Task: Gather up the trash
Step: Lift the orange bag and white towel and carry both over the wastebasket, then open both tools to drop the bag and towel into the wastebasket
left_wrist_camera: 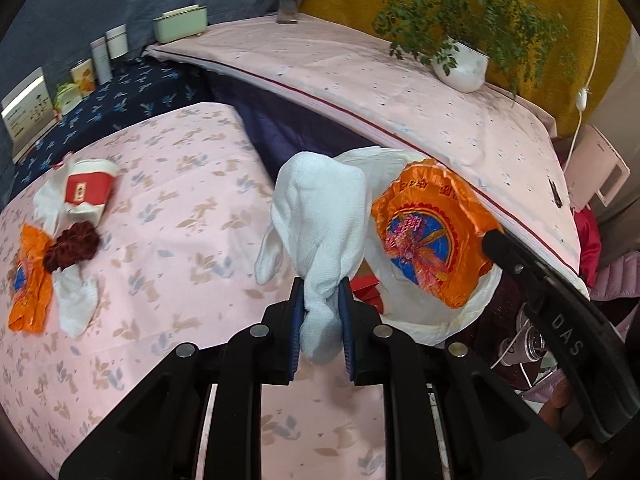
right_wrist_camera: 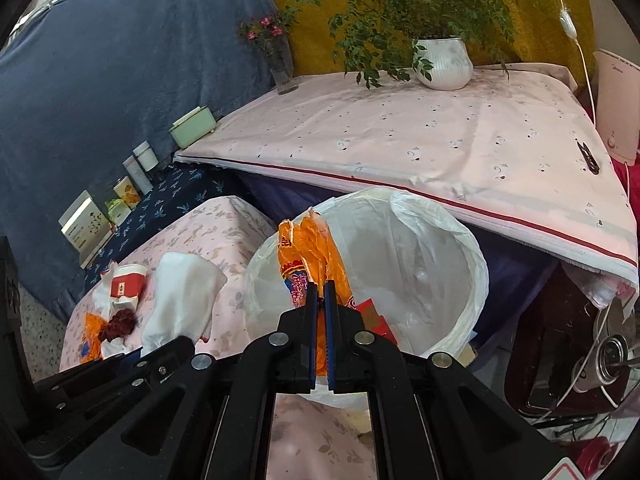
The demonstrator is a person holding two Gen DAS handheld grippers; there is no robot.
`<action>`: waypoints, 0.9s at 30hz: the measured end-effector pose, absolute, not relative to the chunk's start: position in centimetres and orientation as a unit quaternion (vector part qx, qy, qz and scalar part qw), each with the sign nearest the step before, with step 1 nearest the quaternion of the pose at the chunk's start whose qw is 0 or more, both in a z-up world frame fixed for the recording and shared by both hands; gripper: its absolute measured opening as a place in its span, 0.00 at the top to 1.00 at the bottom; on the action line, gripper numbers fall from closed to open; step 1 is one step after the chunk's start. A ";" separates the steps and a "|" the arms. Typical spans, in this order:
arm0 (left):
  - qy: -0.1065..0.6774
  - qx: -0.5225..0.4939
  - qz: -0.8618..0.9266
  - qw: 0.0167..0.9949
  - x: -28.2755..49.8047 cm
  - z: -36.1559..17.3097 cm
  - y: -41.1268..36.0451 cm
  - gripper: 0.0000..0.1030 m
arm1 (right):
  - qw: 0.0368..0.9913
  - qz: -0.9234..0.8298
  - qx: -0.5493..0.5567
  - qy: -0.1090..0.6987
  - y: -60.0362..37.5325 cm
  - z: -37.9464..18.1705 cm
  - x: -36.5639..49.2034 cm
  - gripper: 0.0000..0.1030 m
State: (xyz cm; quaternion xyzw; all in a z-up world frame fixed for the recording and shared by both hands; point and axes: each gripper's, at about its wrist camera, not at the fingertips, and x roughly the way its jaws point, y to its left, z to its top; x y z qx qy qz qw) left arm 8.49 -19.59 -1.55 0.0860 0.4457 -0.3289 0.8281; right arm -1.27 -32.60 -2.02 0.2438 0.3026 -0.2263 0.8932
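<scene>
— What does each gripper have?

— The left gripper [left_wrist_camera: 322, 304] is clamped on a crumpled white tissue [left_wrist_camera: 320, 224], soft and textured, bunched up above the pink floral tablecloth [left_wrist_camera: 168, 208] near the bin. The right gripper [right_wrist_camera: 320, 300] pinches an orange wrapper [right_wrist_camera: 310, 252], glossy, with a blue and pink printed emblem, held over the white-lined trash bin [right_wrist_camera: 440, 240].

— And the rest of the trash?

— On the cloth, well apart from the bin: a red-and-white paper cup [left_wrist_camera: 90, 188] on its side, another orange wrapper [left_wrist_camera: 30, 284], white tissues [left_wrist_camera: 76, 304] and a dark red clump [left_wrist_camera: 72, 246], all touching.
</scene>
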 end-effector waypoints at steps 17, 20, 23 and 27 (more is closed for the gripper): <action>0.441 0.077 -0.335 0.829 8.6 -2.4 -22.5 0.46 | 0.875 -0.253 0.270 0.312 -35.0 -4.0 -2.4 0.84; 0.442 0.075 -0.327 0.832 8.7 -2.6 -21.9 0.45 | 0.876 -0.255 0.269 0.309 -34.9 -3.9 -2.7 0.76; 0.440 0.077 -0.318 0.836 8.6 -2.7 -21.3 0.45 | 0.878 -0.254 0.261 0.310 -34.5 -3.6 -2.6 0.73; 0.439 0.071 -0.306 0.842 8.7 -2.4 -20.0 0.45 | 0.882 -0.248 0.255 0.310 -33.7 -3.2 -2.5 0.65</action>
